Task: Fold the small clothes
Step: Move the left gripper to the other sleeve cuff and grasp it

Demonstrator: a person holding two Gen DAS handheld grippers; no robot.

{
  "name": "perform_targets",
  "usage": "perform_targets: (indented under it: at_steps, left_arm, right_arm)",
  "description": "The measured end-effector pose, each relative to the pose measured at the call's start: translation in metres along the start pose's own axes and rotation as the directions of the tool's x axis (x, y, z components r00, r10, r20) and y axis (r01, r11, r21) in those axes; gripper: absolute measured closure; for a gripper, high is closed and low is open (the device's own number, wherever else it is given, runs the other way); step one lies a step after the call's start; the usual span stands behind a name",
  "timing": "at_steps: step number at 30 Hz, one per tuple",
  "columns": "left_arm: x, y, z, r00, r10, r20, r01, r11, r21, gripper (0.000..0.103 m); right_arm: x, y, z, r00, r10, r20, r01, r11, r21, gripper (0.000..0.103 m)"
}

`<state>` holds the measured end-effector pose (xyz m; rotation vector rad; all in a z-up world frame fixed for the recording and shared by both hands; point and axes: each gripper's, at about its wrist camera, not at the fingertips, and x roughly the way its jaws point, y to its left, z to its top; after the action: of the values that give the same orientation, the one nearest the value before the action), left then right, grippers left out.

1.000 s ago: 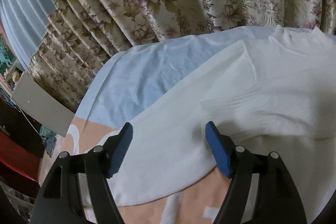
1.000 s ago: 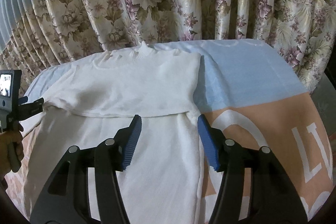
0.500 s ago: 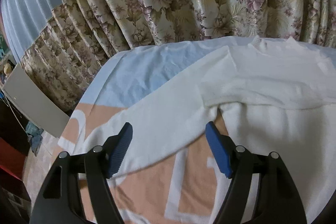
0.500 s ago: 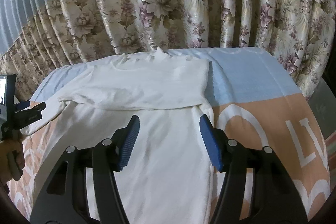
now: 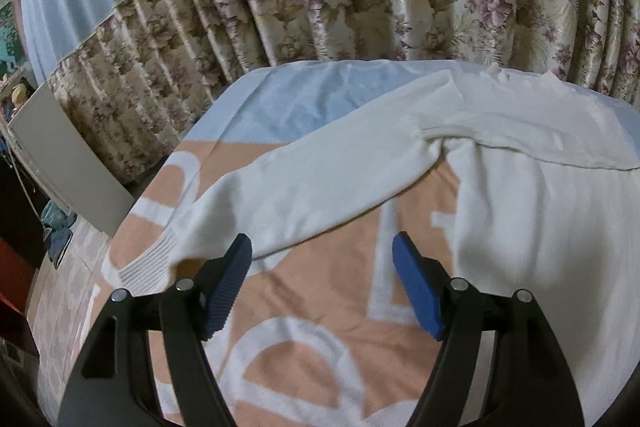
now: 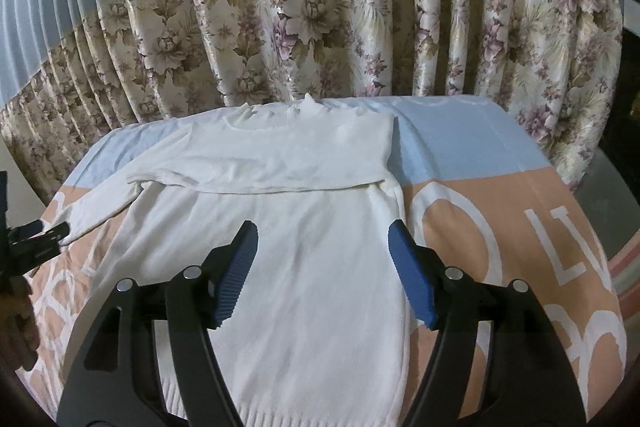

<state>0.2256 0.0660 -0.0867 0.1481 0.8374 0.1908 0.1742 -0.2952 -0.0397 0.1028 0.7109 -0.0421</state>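
I have a white knit long-sleeved sweater (image 6: 296, 227) lying flat on a peach-and-blue bedspread with big white letters (image 6: 500, 195), neck toward the floral curtain (image 6: 320, 27) at the far side. One sleeve looks already folded across the chest; its lower edge makes a band across the body. The other sleeve (image 5: 304, 195) is spread out to my left, running on a slant from the shoulder down to its ribbed cuff (image 5: 148, 263).

My left gripper (image 5: 322, 279) hangs with its blue pads wide apart and nothing between them. The cuff sits just to the left of its left finger, the sleeve's long axis crossing ahead of the fingertips from lower left to upper right. So the thing I want lies left and slightly forward of that claw, close by.

My right gripper (image 6: 322, 263) is likewise spread wide and empty, poised over the middle of the sweater's body, well apart from the loose sleeve.

I judge the left hand is clearly the nearer one for the cuff; it needs a small shift leftward, with the pads set across the sleeve's width, not along it.
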Motion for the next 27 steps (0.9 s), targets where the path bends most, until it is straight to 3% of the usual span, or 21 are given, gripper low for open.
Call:
perform_targets:
  at_steps: [4, 12, 17, 27]
  left_arm:
    - [-0.001, 0.018, -0.01, 0.999, 0.034, 0.0, -0.034, 0.999, -0.017, 0.029]
    - [0.006, 0.065, -0.032, 0.994, 0.107, -0.033, -0.109, 0.99, -0.088, 0.029]
    - [0.015, 0.103, -0.047, 0.979, 0.195, -0.057, -0.2, 0.972, -0.124, 0.028]
    - [0.041, 0.161, -0.064, 0.968, 0.212, -0.135, -0.238, 0.945, -0.222, 0.027]
  right_arm:
    - [-0.007, 0.008, -0.001, 0.996, -0.086, 0.031, 0.087, 0.996, -0.032, 0.034]
    - [-0.002, 0.019, -0.001, 0.997, -0.072, 0.021, 0.073, 0.997, -0.031, 0.03]
    - [0.003, 0.028, -0.005, 0.998, -0.057, 0.007, 0.057, 0.997, -0.046, 0.029]
    - [0.012, 0.054, -0.01, 1.0, -0.016, -0.019, 0.014, 0.997, -0.079, 0.028]
